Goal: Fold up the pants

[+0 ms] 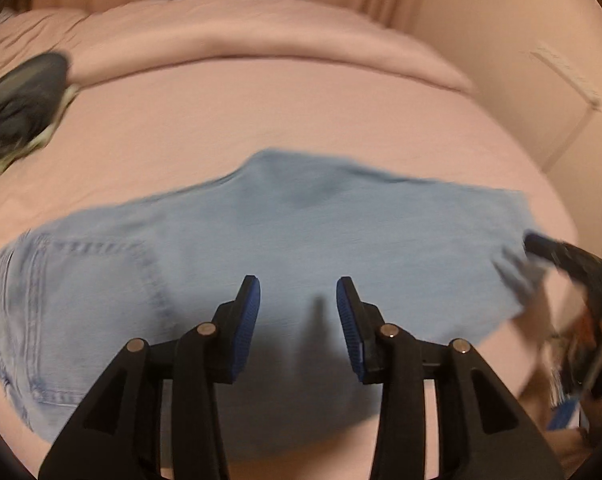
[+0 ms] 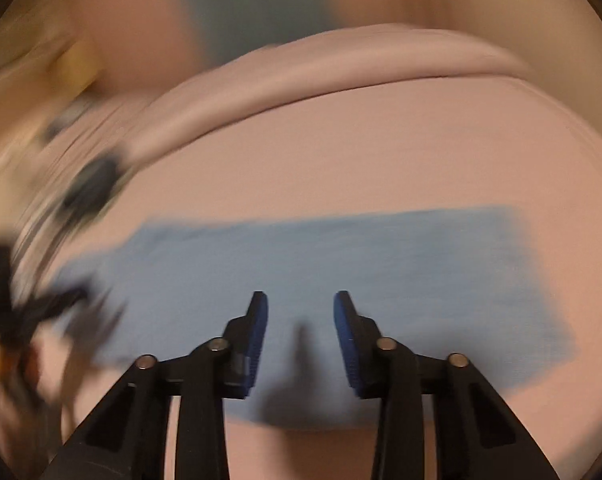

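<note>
Light blue denim pants (image 1: 285, 240) lie folded flat on the pink bed sheet (image 1: 261, 112), back pocket at the left. My left gripper (image 1: 298, 292) hovers over their near middle, open, with nothing between its blue pads. At the right edge of the left wrist view the right gripper's (image 1: 539, 242) dark tip is at the pants' frayed hem; whether it touches is lost in blur. In the right wrist view the pants (image 2: 341, 264) show as a blurred blue band, and my right gripper (image 2: 301, 304) stands open above them with nothing between its fingers.
A dark garment (image 1: 25, 100) lies on the sheet at the far left. A folded pink duvet (image 1: 261, 36) runs across the back of the bed. The wall (image 1: 521, 60) rises on the right. The right wrist view is heavily motion-blurred.
</note>
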Demonstrator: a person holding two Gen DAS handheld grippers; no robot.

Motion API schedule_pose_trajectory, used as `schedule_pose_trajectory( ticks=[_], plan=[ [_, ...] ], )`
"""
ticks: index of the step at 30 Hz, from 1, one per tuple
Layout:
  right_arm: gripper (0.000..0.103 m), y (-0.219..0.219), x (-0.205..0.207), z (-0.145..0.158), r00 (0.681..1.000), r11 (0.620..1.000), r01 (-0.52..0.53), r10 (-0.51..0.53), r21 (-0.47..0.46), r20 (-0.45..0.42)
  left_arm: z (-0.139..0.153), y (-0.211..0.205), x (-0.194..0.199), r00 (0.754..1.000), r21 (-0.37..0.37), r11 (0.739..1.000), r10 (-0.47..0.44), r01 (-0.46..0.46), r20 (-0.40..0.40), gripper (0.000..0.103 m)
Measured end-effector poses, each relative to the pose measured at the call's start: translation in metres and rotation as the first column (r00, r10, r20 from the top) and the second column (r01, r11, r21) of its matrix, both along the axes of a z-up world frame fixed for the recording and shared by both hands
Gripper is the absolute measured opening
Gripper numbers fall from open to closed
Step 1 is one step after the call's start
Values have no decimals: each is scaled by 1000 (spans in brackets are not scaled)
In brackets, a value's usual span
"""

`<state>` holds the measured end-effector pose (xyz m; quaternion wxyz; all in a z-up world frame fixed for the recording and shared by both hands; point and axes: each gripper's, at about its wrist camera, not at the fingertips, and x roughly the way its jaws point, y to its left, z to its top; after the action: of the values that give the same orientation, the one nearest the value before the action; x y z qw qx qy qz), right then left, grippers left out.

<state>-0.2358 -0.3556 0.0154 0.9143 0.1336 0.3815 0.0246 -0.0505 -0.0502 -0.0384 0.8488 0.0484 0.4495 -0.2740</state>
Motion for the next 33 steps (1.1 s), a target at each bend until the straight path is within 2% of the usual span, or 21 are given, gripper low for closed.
schedule_pose_trajectory(
  ticks=[2,4,6,7,8,9,11,12,13,14,16,19,20,22,24,25,27,29,31,33],
  plan=[
    [19,57,19,-4,980,979,-201,201,-23,4,-10,7,6,999,58,997,45,-44,-16,39],
    [19,90,37,-9,951,951,-308,308,-28,5,-21,16,9,997,96,993,67,-64,-30,36],
    [19,113,52,-16,930,929,-367,367,-43,-12,-21,25,8,997,64,996,66,-64,-37,31],
    [18,120,61,-25,922,922,-385,383,-31,-66,-19,28,7,997,56,996,66,-64,-39,29],
    [18,128,65,-39,900,909,-416,413,8,-141,-19,32,7,997,46,997,62,-60,-42,27],
    [18,133,63,-47,882,897,-441,438,19,-174,-19,36,7,997,36,998,59,-57,-46,26],
    [17,138,37,-48,862,866,-497,484,-58,-153,-19,46,7,997,10,998,54,-54,-57,21],
    [17,135,33,-44,851,859,-510,497,-41,-169,-20,45,6,997,7,999,54,-54,-60,21],
    [17,128,34,-42,850,865,-503,494,0,-181,-18,45,4,997,11,998,55,-54,-55,21],
    [17,119,34,-35,856,872,-489,487,36,-173,-13,41,2,998,26,998,57,-56,-38,25],
    [17,114,34,-23,877,885,-466,465,24,-124,-5,40,-5,998,71,996,61,-63,26,34],
    [17,87,37,-24,919,921,-385,388,53,-67,-4,49,-4,994,97,990,95,-100,52,44],
    [17,86,48,-33,929,933,-356,359,49,-90,-7,53,-1,992,121,985,119,-124,49,42],
    [17,96,63,-61,927,944,-329,328,27,-184,-19,62,5,989,144,979,145,-147,20,43],
    [17,91,62,-61,936,948,-314,318,50,-149,-17,64,2,987,130,979,158,-159,15,43],
    [19,89,62,-57,939,951,-302,309,66,-151,-14,62,0,988,132,979,154,-155,17,47],
    [35,74,54,-45,962,970,-237,241,50,-127,-7,60,-2,989,103,984,147,-147,8,55],
    [46,47,43,-35,984,989,-141,144,34,-101,-1,51,-5,990,57,988,141,-140,-8,71],
    [49,28,33,-32,995,999,-37,38,15,-89,5,35,-13,992,3,992,127,-127,-23,76],
    [52,-2,17,-24,992,995,96,-98,-37,-77,8,16,-12,994,-37,995,96,-97,-46,77]
  ],
)
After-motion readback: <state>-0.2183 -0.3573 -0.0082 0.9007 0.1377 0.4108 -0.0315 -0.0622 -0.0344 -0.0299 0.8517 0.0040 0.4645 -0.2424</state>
